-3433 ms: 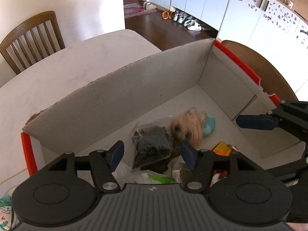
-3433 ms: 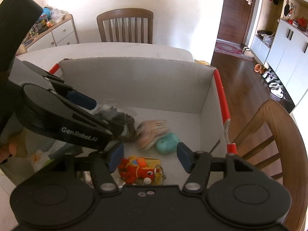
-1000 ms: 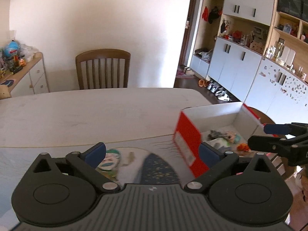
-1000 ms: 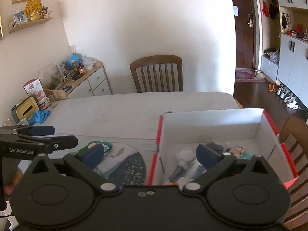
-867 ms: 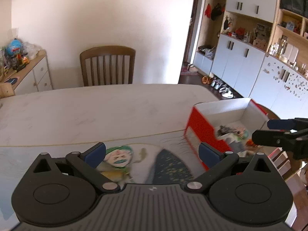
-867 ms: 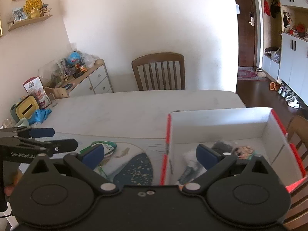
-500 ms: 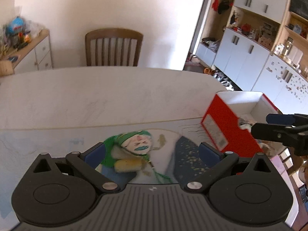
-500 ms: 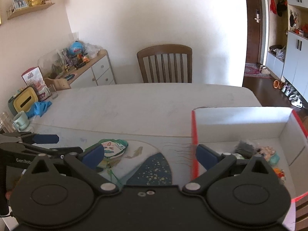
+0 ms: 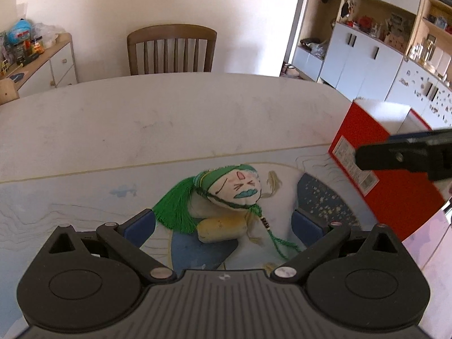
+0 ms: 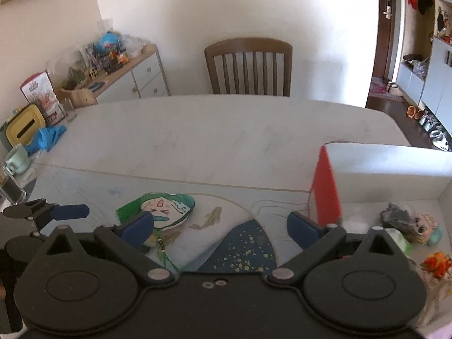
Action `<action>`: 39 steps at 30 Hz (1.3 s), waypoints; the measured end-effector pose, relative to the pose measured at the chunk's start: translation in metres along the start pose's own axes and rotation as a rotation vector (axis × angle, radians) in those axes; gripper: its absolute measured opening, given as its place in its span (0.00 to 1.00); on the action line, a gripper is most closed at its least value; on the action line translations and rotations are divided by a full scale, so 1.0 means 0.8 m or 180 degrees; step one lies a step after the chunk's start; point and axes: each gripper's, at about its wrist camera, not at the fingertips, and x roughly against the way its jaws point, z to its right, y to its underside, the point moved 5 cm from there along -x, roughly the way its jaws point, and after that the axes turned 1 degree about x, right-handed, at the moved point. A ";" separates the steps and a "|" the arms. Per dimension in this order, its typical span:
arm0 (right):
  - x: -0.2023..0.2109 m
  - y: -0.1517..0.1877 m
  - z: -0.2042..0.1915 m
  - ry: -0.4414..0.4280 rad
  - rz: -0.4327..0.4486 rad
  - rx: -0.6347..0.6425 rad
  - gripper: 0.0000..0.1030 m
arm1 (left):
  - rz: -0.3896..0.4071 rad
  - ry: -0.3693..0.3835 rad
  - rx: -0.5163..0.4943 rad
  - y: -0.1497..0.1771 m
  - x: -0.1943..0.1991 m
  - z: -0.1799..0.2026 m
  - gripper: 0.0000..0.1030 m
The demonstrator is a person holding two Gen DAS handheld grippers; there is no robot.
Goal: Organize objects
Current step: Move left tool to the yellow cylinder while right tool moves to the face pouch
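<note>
The left gripper (image 9: 223, 223) hovered spread over a green-tasselled doll (image 9: 226, 195) on the worktop (image 9: 169, 118), seemingly to box (image 10: 389, 163) it; the right gripper (image 10: 220, 226) waited spread.

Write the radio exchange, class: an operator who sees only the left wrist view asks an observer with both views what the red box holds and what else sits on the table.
Operator: My left gripper is open, with the green-tasselled face doll ahead between its fingers. The red box shows me only its outside. What's in it?
Observer: A doll head, a grey packet and an orange toy lie on its floor.
Operator: Anything else on the table?
Observer: A pale green mug and a blue cloth by its left edge.
</note>
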 end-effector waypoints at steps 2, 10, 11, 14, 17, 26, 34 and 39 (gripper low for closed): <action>-0.013 -0.004 -0.006 -0.0031 -0.0045 0.0014 0.97 | -0.0022 0.0010 -0.0002 0.005 -0.009 0.000 1.00; -0.069 -0.011 -0.031 -0.0141 -0.0275 0.0146 0.93 | -0.0072 -0.0040 -0.0062 0.017 -0.046 0.006 1.00; -0.073 -0.013 -0.033 -0.0155 -0.0291 0.0145 0.93 | -0.0062 -0.0031 -0.0057 0.018 -0.048 0.006 1.00; -0.082 -0.018 -0.039 -0.0194 -0.0322 0.0155 0.93 | -0.0045 -0.0039 0.0024 0.021 -0.051 -0.001 1.00; -0.091 -0.020 -0.046 -0.0245 -0.0363 0.0208 0.93 | -0.0045 -0.0080 0.0163 0.025 -0.051 -0.015 1.00; -0.139 -0.015 -0.071 -0.0200 -0.0574 0.0314 0.92 | -0.0070 0.0019 0.0228 0.030 -0.052 -0.018 0.99; -0.158 -0.010 -0.077 -0.0193 -0.0665 0.0303 0.91 | -0.0099 0.0067 0.0288 0.033 -0.055 -0.023 0.99; -0.162 -0.007 -0.080 -0.0246 -0.0725 0.0338 0.76 | -0.0101 0.0072 0.0314 0.034 -0.056 -0.024 0.99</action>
